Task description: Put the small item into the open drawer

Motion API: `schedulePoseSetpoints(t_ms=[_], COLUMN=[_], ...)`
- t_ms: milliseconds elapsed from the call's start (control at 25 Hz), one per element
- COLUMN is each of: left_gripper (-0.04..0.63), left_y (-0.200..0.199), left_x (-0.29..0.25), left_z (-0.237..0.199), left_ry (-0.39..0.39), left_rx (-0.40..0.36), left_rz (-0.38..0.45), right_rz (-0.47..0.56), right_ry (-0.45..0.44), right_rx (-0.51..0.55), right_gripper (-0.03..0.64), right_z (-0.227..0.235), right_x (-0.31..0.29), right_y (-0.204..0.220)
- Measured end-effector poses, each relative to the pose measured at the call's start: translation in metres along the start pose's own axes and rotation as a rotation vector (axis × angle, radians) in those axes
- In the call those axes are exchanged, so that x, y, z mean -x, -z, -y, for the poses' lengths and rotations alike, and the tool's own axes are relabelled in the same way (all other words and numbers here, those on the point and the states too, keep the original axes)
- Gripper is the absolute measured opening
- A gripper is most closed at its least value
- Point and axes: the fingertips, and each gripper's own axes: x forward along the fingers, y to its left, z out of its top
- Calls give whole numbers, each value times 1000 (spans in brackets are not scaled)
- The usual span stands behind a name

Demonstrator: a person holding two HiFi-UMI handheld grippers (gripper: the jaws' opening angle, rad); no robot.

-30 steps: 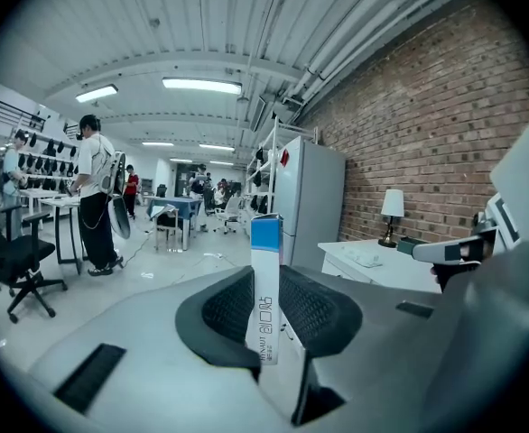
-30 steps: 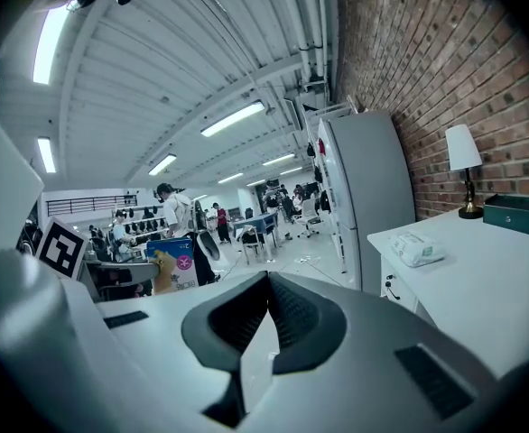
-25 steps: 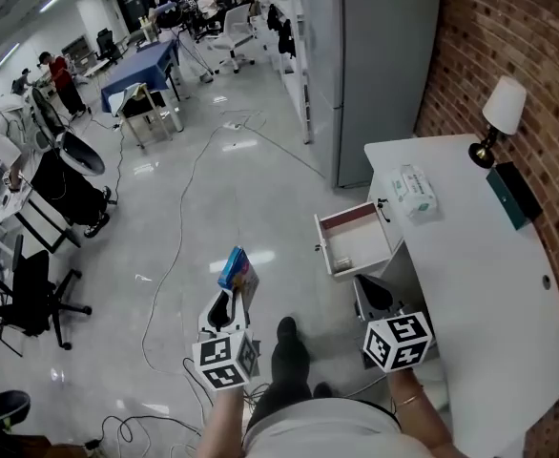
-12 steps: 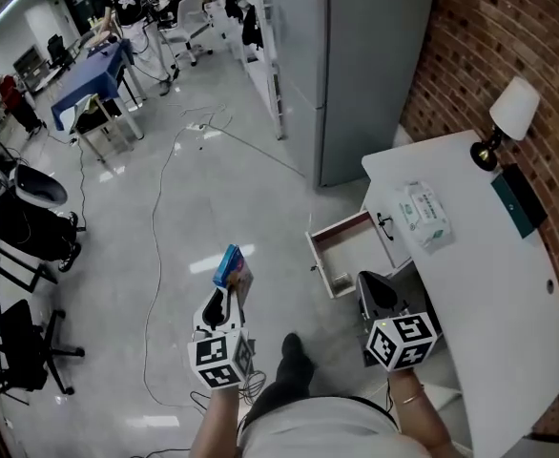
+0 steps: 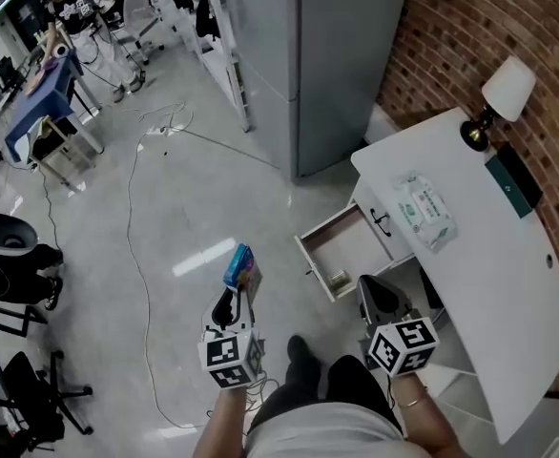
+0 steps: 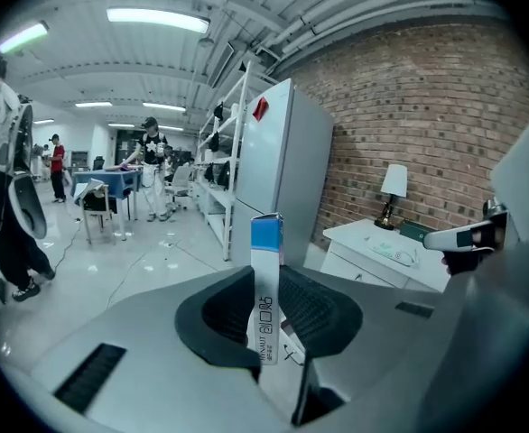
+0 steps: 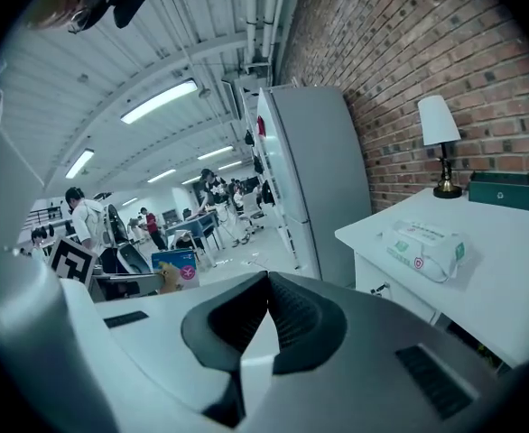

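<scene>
My left gripper (image 5: 233, 299) is shut on a small blue and white box (image 5: 240, 269), which stands upright between the pads (image 6: 266, 305) in the left gripper view. It hangs over the floor, left of the open drawer (image 5: 341, 252) of the white desk (image 5: 470, 284). A small item lies in the drawer's near corner. My right gripper (image 5: 379, 299) is shut with nothing in it, its jaws meeting in the right gripper view (image 7: 263, 309), just in front of the drawer beside the desk.
On the desk lie a pack of wipes (image 5: 426, 211), a lamp (image 5: 494, 101) and a dark green box (image 5: 510, 185). A grey cabinet (image 5: 308, 55) stands behind the drawer by the brick wall (image 5: 451, 27). Cables (image 5: 136, 227) trail across the floor; chairs and people are far left.
The view has swung so the desk and drawer sit more central and nearer. Both grippers keep their hold and stance; the left still carries the box.
</scene>
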Motion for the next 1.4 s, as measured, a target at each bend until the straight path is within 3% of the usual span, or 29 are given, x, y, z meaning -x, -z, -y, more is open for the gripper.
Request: schedulePoseSetpoints(t_ms=[560, 840, 1400], left_gripper=[98, 98, 98], left_y=[41, 99, 221], left_x=[-129, -191, -287], left_z=[93, 148, 191], left_ry=[253, 345, 416], left_rx=[-190, -259, -436], left_rz=[-170, -226, -363], right_rz=[-55, -91, -143], right_ry=[153, 176, 170], right_rx=[-122, -168, -214], right_gripper=[8, 8, 8], right_z=[82, 132, 171], right_x=[-31, -53, -90], right_y=[54, 112, 213])
